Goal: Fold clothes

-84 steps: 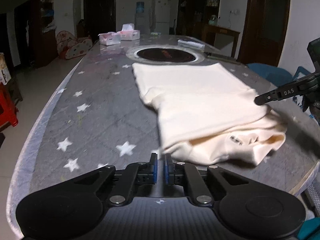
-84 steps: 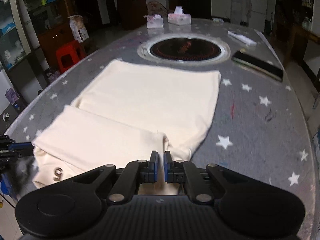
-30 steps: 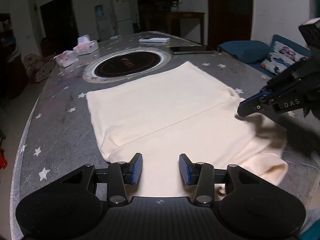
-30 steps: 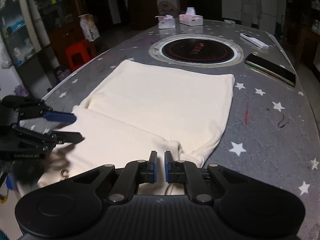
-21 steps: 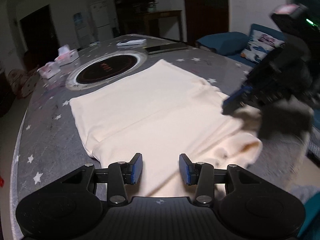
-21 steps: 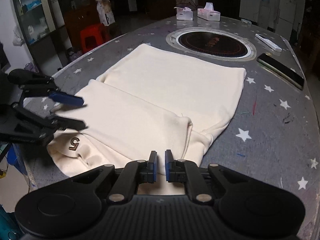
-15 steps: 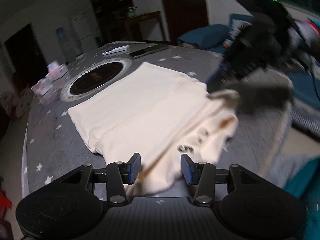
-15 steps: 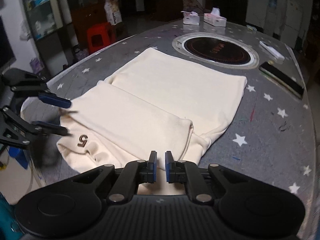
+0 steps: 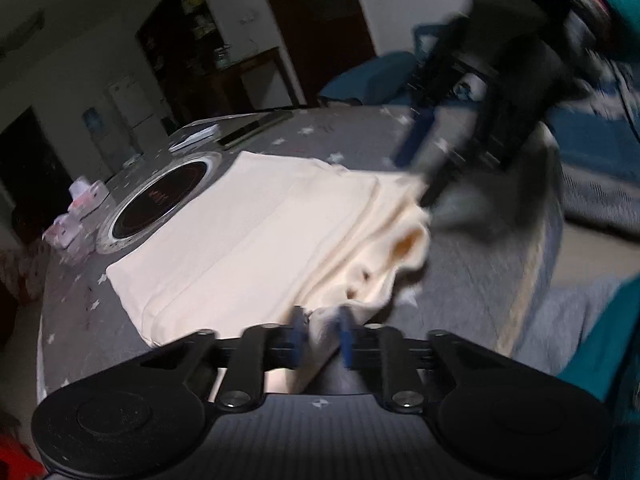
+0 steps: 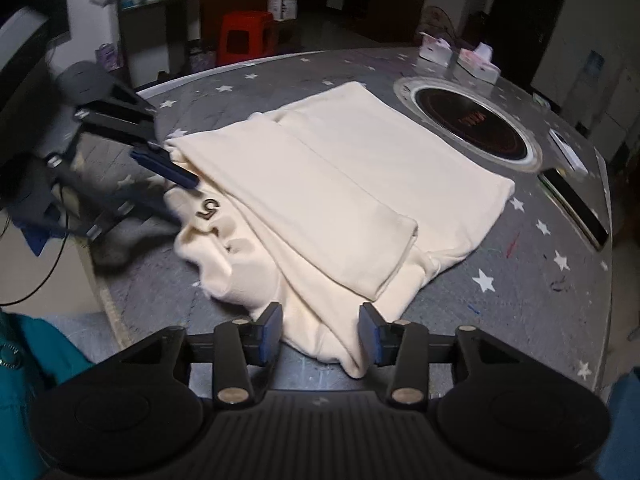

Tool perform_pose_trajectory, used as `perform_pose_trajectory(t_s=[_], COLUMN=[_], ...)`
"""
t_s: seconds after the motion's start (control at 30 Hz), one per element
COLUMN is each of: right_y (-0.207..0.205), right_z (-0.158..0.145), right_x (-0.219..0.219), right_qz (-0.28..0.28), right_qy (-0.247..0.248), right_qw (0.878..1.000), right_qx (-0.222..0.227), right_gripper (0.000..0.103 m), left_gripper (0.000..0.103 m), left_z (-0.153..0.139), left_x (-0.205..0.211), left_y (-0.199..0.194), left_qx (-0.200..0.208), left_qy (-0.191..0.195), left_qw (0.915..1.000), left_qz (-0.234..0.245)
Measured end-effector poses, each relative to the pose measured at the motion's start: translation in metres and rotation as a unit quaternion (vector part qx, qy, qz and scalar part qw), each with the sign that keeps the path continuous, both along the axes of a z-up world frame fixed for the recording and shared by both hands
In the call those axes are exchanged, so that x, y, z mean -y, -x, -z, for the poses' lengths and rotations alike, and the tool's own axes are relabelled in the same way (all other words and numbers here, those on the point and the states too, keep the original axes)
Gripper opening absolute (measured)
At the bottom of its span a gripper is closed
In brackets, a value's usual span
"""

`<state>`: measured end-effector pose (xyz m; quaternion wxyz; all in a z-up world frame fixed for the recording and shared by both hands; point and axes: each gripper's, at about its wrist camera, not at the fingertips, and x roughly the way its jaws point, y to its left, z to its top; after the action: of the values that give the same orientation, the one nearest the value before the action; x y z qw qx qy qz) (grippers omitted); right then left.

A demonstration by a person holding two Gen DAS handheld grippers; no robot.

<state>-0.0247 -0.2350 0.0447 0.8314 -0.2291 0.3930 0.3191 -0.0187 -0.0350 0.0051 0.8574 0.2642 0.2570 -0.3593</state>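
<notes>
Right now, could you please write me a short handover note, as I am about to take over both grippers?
Left gripper: jaws have just been closing and now pinch a corner of the cream garment at its bunched end.
Right gripper: jaws have just opened; the garment's near edge lies between the pads, unpressed.
Garment: on the star-patterned table, near end rumpled.
Done: sides folded in, leaving a long panel.
Left: probably regrip on the right, smooth the bunched end, fold across.

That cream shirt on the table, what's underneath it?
Under the cream shirt only the grey star-patterned tablecloth shows around its edges. Its own folded layers hide whatever lies directly beneath, so I cannot tell if anything else is there.
</notes>
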Motion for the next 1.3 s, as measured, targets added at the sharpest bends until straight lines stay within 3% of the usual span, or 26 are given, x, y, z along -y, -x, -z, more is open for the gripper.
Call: perform_pose_trajectory(t_s=[0.03,0.17,0.4,0.6,0.63,0.73,0.83,0.87,1.1,1.23,1.3], right_y=[0.002,0.009,0.006,-0.002,-0.005,-0.012,-0.015,-0.016,-0.029,-0.030,-0.030], right_z=[0.000,0.004,0.017,0.033,0.033,0.032,0.029,0.027,0.016,0.012,0.012], right_x=[-0.001,-0.009,-0.028,-0.035,-0.035,-0.034,-0.032,-0.032,-0.026,-0.026,-0.027], right_qz=[-0.006,-0.037,-0.073,-0.070,-0.068,-0.061,-0.055,-0.053,-0.026,-0.018,-0.016], right_qy=[0.001,0.014,0.021,0.015,0.012,0.002,-0.009,-0.012,-0.040,-0.043,-0.043], right_qw=[1.000,0.999,0.995,0.994,0.995,0.996,0.996,0.996,0.997,0.997,0.997], right_qx=[0.003,0.030,0.070,0.076,0.076,0.072,0.069,0.069,0.063,0.067,0.068], right_gripper=[0.054,0.058,0.060,0.044,0.033,0.016,0.013,0.013,0.012,0.012,0.011], left_gripper=[0.011,0.010,0.009,0.010,0.013,0.019,0.045,0.048,0.048,0.047,0.034], left_z=[-0.004,-0.020,-0.023,-0.018,-0.017,-0.014,-0.008,-0.006,0.012,0.017,0.020], left_x=[-0.002,-0.006,-0.004,-0.012,-0.013,-0.021,-0.028,-0.030,-0.035,-0.035,-0.035], left_y=[-0.005,-0.025,-0.042,-0.039,-0.038,-0.029,-0.016,-0.012,-0.007,-0.011,-0.011], left_qx=[-0.002,-0.006,-0.019,-0.036,-0.037,-0.038,-0.023,-0.015,0.008,0.023,0.030], left_qy=[0.013,0.042,0.061,0.070,0.070,0.064,0.041,0.031,-0.023,-0.035,-0.038], left_qw=[0.9999,0.9987,0.9974,0.9962,0.9962,0.9965,0.9982,0.9987,0.9987,0.9984,0.9983], left_qz=[-0.008,-0.028,-0.034,-0.038,-0.037,-0.037,-0.038,-0.037,-0.046,-0.037,-0.032])
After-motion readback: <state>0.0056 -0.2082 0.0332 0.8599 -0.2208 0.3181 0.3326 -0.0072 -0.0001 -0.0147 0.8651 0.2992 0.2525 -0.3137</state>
